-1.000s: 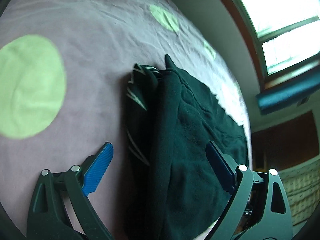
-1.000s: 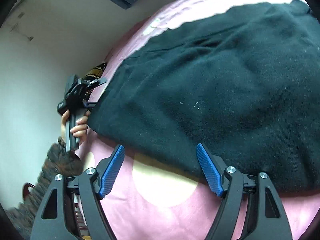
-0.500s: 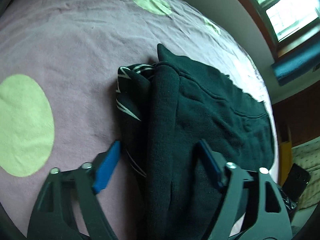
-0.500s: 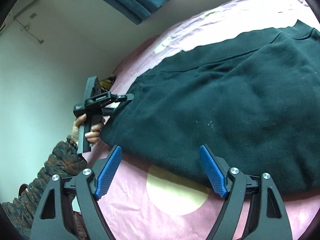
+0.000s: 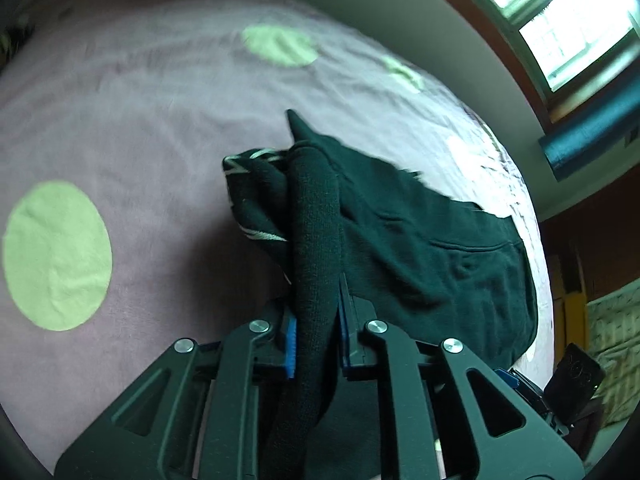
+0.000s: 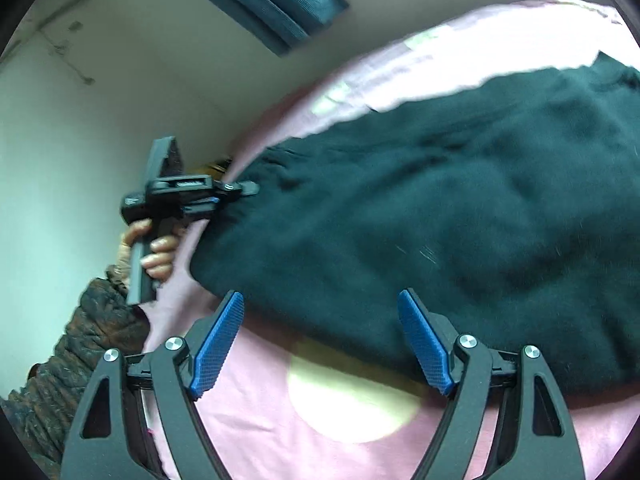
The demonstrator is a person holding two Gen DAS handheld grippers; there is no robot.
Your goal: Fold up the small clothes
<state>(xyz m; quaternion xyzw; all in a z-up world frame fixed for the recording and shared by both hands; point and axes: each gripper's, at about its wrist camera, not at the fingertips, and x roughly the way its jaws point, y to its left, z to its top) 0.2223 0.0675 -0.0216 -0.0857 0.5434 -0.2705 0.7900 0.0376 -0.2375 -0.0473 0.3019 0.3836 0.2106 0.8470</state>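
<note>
Pink bedding with pale green dots covers the bed (image 5: 140,128), which carries everything; a wall and a bright window (image 5: 560,28) lie beyond its far edge. A dark green garment (image 6: 440,220) lies spread across the bed, thick and fleecy, with a striped lining or second piece showing at its bunched end in the left wrist view.

The left claw (image 5: 316,332) has just been closing, and its blue pads now pinch a rolled ridge of the garment's edge (image 5: 316,240); the cloth rises out of the jaws as a taut fold. It was probably taken at the edge because that gives a clean line to carry over the rest. From the right wrist view the same claw (image 6: 236,190), held in the person's hand (image 6: 154,248) with a patterned sleeve (image 6: 92,320) behind, bites the garment's left end near the bed's side by the wall.

The right claw (image 6: 320,344) stands wide with nothing between its pads, hovering just over the garment's near hem above a green dot (image 6: 348,400). That placement suggests it is lined up to take the matching edge, so both ends can lift together and the fold stays square. One held end alone would likely drag the cloth askew.
</note>
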